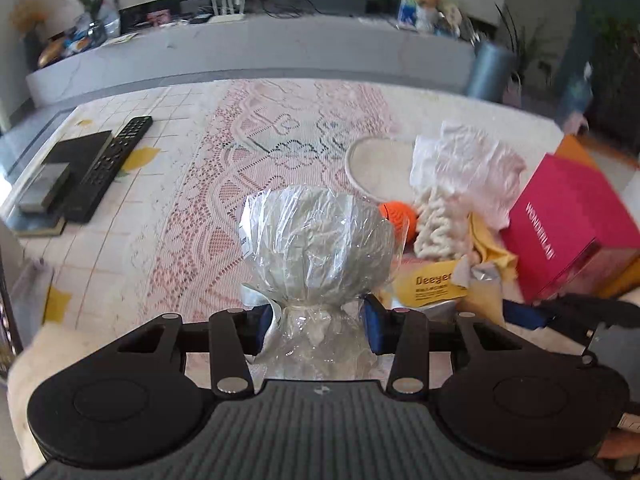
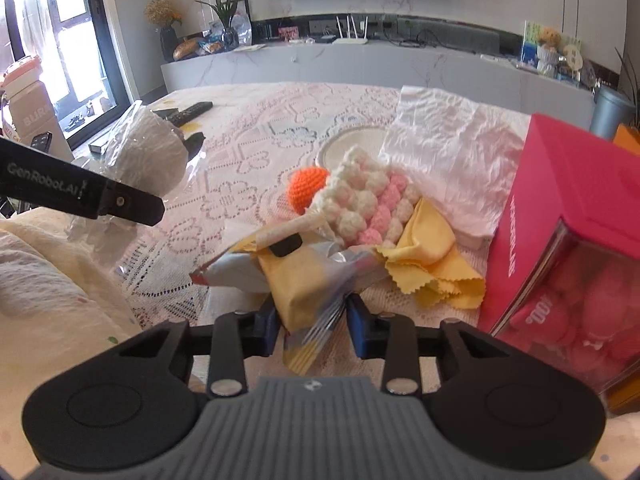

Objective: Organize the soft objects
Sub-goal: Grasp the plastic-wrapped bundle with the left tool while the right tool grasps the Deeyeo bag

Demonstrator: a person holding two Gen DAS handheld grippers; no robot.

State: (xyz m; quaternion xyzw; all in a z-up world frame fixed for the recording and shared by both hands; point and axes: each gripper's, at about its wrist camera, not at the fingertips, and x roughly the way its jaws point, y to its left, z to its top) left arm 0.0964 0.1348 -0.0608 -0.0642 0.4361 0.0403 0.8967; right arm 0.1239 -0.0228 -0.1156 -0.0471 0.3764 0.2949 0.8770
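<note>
Over the lace tablecloth [image 1: 192, 208], left gripper [image 1: 316, 320] pinched the twisted neck of a plastic-wrapped grey bundle [image 1: 316, 240], lifted clear of clutter. Right gripper [image 2: 310, 326] straddled a yellow packet [image 2: 296, 280]; contact uncertain, probably to clear the pile.

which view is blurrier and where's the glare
Left wrist view: motion-smeared toward the right edge, the pink box soft; glare on the plastic-wrapped bundle at the left claw. Right wrist view: sharper, window blown out, the yellow packet at the right claw streaked.
</note>
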